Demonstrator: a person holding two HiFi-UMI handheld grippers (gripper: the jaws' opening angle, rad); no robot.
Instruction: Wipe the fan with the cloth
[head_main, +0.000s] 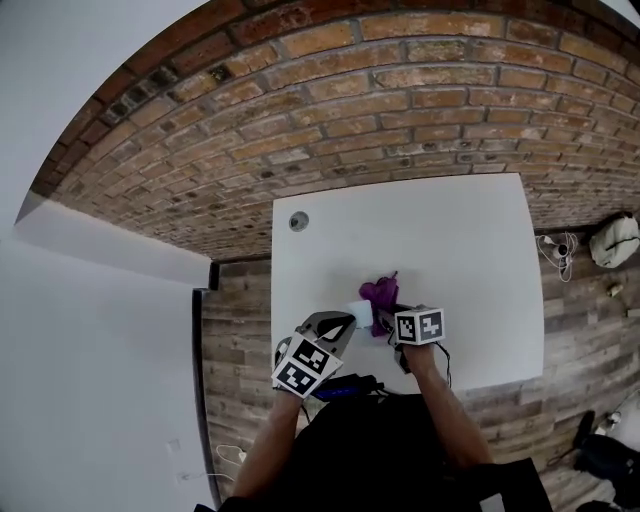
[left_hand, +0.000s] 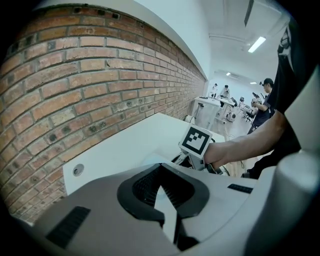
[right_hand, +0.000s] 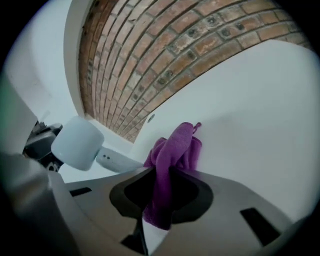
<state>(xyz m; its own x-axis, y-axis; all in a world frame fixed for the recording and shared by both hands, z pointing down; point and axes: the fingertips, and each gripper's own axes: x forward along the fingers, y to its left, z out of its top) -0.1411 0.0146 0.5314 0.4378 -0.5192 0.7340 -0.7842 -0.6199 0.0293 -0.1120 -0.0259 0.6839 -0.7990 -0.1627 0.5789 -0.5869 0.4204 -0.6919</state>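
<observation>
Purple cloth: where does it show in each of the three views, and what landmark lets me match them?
Head view: purple cloth low centre, on the white table.
Left gripper view: not in it.
Right gripper view: centre, pinched in the right gripper.
Shared landmark: round hole in the tabletop.

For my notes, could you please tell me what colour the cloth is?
Purple; the cloth shows best in the right gripper view.
</observation>
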